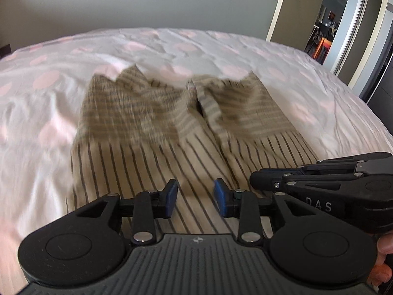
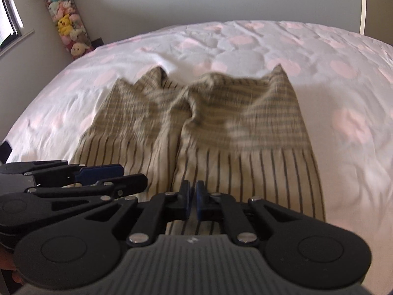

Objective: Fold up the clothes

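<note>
I have both tongs low over the bed (image 1: pixel 44 93), and the far half of the striped garment (image 1: pixel 186 152) ahead of them is smeared by blur, so I cannot make out what its folded-over points are. The near edge of the cloth is cut off under my tool bodies in both views, and I cannot tell where it ends.

My left tongs (image 1: pixel 196 198) stand spread, blue pads apart, with nothing between them but the striped cloth lying below. My right tongs (image 2: pixel 193 200) are pressed together; only a thin slit shows between the pads (image 2: pixel 200 201), and I see no cloth pinched there.

The garment lies flat on the bed straight ahead of both tongs, beige with dark stripes, a seam or gap running down its middle, and a darker band folded across its far part.

In the left wrist view, the right tongs (image 1: pixel 255 179) reach in from the right edge, just beside my left pads, and a bit of the person's hand (image 1: pixel 384 258) shows at the lower right corner. An open door (image 1: pixel 282 7) and a room beyond stand far right.

The right wrist view gives instead the left tongs (image 2: pixel 118 174) coming in from the left, and far off to the left a tall clear tube (image 2: pixel 65 17) stacked with soft toys, beside a window (image 2: pixel 9 14) that is cut off at the edge.
</note>
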